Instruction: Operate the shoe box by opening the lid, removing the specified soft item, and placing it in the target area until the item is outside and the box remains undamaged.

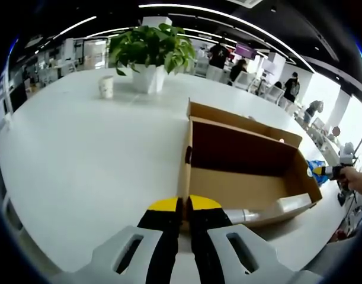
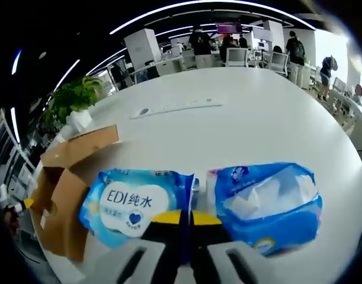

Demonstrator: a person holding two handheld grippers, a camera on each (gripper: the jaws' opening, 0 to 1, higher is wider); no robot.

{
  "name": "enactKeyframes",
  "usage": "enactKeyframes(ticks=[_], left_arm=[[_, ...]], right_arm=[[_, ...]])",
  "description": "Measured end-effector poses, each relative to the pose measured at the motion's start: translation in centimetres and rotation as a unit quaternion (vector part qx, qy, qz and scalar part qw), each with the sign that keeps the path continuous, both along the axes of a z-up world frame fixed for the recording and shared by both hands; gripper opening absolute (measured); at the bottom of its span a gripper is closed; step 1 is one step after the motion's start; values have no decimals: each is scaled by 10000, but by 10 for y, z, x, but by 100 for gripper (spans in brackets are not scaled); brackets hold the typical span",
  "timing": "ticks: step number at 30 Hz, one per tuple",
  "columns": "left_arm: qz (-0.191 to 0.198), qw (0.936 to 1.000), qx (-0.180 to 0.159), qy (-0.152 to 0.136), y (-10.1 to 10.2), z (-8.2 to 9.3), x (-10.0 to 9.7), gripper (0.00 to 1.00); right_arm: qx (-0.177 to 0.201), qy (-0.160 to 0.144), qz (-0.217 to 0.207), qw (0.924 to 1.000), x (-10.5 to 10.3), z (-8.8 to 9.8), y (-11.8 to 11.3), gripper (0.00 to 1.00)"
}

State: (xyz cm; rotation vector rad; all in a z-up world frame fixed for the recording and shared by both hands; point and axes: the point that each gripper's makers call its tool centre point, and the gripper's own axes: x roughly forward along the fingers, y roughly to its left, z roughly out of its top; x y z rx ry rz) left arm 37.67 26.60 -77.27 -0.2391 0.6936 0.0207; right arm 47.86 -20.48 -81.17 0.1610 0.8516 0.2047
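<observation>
Right claw (image 2: 181, 220): Just past its yellow-tipped jaws, which are clenched together on nothing, lie two soft packs on the white desk (image 2: 258, 118).
Wet-wipe pack (image 2: 133, 204): blue and white, printed "EDI", flat on the desk to the left of the jaws, outside the box.
Tissue pack (image 2: 269, 204): blue film with a clear window showing white sheets, flat to the right of the jaws, just beside the wipes.
Handling: both look light, squashy and slick-skinned; I judge a pinch on a sealed end seam safer than on the bulging middle, which would slide.
Left claw (image 1: 185, 207): jaws pressed together at the near wall of the shoe box (image 1: 246, 171), seemingly gripping nothing.
Box contents: lid swung open, brown floor bare except for a pale wrapped piece in the near corner, too unclear to name.
Box condition: cardboard looks thin and easy to crease; walls stand intact.
Farther off: paper cup (image 1: 106, 86) and potted plant (image 1: 148, 56), well apart from the box.
</observation>
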Motion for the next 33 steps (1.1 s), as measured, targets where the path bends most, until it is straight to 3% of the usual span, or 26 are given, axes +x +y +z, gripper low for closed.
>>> enactKeyframes(ticks=[7,12,18,24,33], left_arm=[[8,10000,-17,-12,0,0,0,3],[28,10000,-33,-9,-1,0,0,3],[64,10000,-50,-3,-1,0,1,3],[102,9999,-130,-44,0,0,1,4],[31,9999,-106,-78,0,1,1,4]], right_arm=[[82,-113,238,9996,1,6,4,0],[260,-458,313,9981,11,16,4,9],[341,-798,376,9955,21,32,2,12],[451,-1132,913,9883,15,49,19,21],[453,-1337,1470,9790,-5,69,31,31]])
